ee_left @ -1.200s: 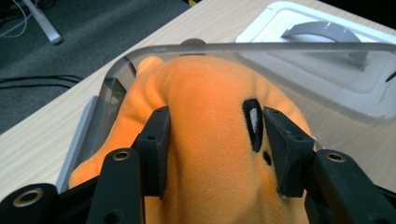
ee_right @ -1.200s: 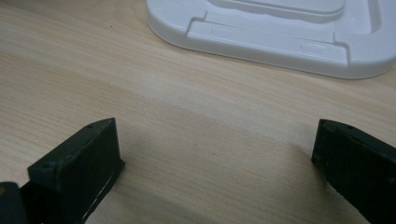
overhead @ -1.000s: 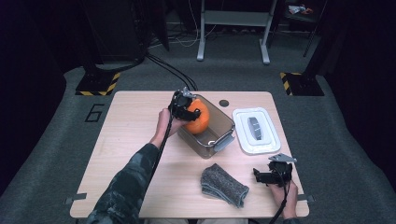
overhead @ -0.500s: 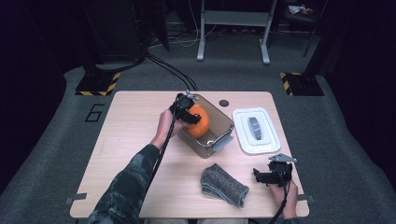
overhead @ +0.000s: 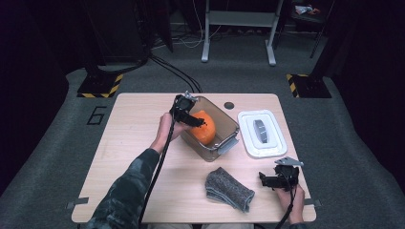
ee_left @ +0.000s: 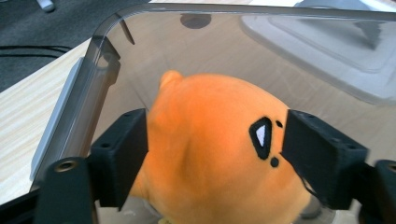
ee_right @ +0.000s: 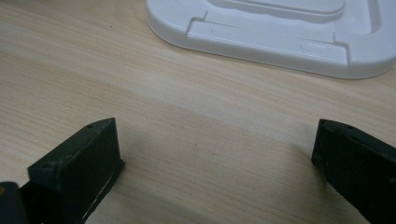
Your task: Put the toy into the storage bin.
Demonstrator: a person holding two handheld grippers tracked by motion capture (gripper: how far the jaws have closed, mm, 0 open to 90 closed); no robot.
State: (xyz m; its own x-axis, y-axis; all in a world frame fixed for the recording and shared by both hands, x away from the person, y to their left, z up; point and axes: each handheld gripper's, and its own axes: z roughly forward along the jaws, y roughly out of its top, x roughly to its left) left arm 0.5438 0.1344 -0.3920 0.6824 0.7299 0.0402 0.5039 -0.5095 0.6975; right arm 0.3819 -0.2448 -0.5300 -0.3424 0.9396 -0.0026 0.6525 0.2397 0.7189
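We see the round orange plush toy (ee_left: 210,154) now resting inside the clear plastic box (overhead: 228,125) on the table (overhead: 133,143); the left gripper (overhead: 191,118) jaws have just been opening around it, releasing it, while our right gripper (overhead: 274,180) idles open.

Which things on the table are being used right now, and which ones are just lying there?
Being used:
- orange plush toy, between the left gripper jaws, which have just been opening
- clear box the toy sits in

Just lying there:
- white lid
- grey cloth
- right gripper, open over bare table
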